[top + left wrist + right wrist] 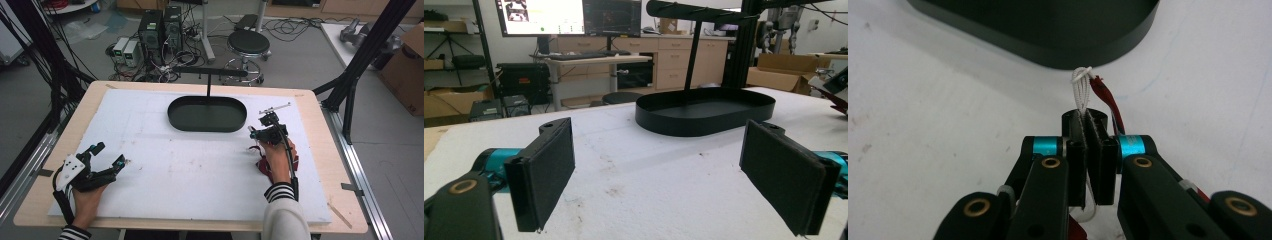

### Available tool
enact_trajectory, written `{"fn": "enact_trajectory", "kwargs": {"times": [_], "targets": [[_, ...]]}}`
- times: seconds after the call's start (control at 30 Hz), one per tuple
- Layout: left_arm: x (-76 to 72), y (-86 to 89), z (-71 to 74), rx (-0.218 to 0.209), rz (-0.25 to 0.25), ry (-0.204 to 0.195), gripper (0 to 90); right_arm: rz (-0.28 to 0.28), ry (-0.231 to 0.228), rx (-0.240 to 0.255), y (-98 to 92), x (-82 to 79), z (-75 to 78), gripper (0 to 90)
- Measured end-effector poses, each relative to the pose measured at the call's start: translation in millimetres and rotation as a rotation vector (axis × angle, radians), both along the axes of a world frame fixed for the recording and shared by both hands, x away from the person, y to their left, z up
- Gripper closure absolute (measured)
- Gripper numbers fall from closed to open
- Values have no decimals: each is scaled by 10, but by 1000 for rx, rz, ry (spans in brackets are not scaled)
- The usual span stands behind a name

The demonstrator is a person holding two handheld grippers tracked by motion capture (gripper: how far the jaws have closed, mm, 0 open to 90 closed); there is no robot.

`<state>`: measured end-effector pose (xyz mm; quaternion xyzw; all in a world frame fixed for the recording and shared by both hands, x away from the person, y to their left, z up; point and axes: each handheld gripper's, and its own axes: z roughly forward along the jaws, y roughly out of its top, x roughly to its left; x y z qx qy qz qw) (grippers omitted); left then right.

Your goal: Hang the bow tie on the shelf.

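The right gripper (1089, 150) pinches a white cord loop (1081, 90) on a red tassel (263, 164), just beside the black oval tray (207, 114), near the counter's (310, 100) right edge. Left gripper (107, 155) fingers spread over open white mat.

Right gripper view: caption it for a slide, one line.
Right gripper shut on a white cord loop with a red piece attached, just short of the black oval tray.
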<state>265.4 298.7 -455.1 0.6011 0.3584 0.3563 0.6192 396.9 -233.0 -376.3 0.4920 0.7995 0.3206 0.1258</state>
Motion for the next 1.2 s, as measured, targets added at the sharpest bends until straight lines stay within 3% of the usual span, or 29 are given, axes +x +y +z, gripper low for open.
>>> {"fn": "enact_trajectory", "kwargs": {"times": [0.37,0.6,0.93,1.2], "targets": [[-1,1,1,5,-1,1,148,-10,-270,137,8,-123,229,872],[-1,1,1,4,-1,0,148,-52,-370,200,44,-150,362,872],[-1,-2,0,1,0,-2,148,-77,-437,268,174,-141,539,872],[-5,2,0,8,0,-3,149,-80,-481,274,293,-112,614,872]]}}
